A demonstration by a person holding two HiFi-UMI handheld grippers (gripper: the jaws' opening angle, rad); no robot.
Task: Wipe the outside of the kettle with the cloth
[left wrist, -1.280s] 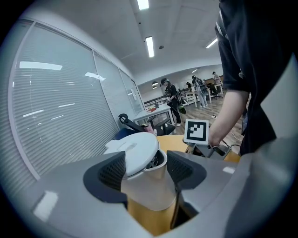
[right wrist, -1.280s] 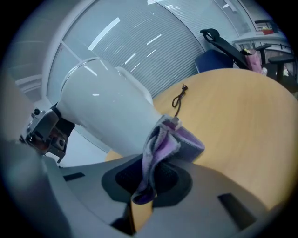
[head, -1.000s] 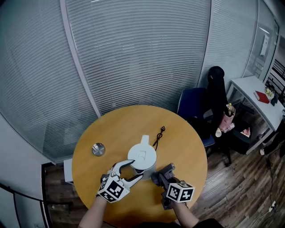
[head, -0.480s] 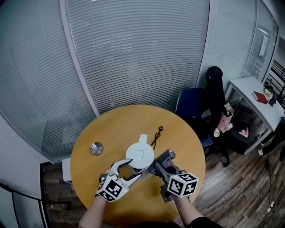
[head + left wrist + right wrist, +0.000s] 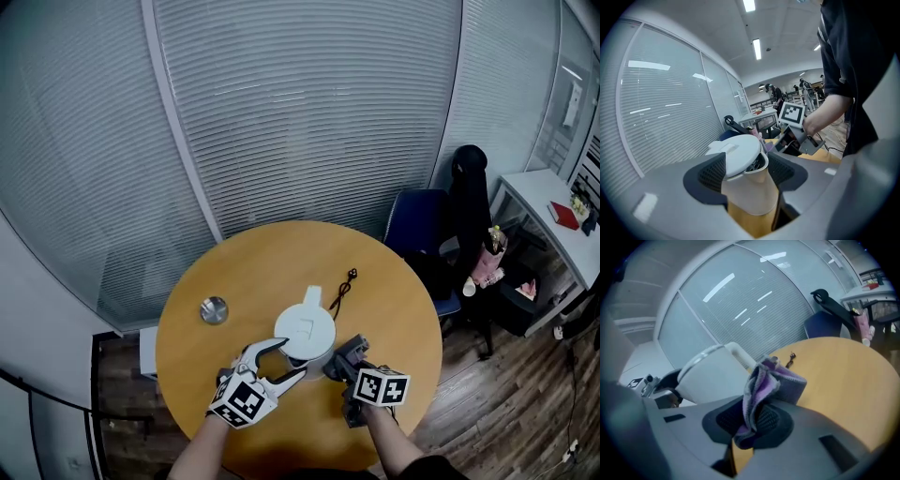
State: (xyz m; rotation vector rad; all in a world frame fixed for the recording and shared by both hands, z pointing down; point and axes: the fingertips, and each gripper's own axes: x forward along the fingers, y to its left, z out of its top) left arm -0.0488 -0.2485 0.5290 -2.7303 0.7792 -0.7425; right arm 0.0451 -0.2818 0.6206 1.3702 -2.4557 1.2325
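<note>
White kettle sits near the front middle of the round wooden table, lid on, upright. Left gripper has it: jaws spread wide, one on each side of the body just under the lid, the dark ribbed pads pressed to the kettle's wall in the left gripper view. On the other side, the right gripper is in close at the kettle's right flank. Its jaws are nipped tight on a purple cloth, which bunches up out of the pads in soft folds. In the right gripper view that bunch stands just beside the white body; contact or a sliver of gap, can't tell from here. Further out on the table, a thin black cord lies behind the kettle and apart from it, and a small round metal piece rests well off to the left. Beyond the table's far edge, a blue chair stands at the right, backed by a wall of slatted blinds, and a white desk fills the far right.
</note>
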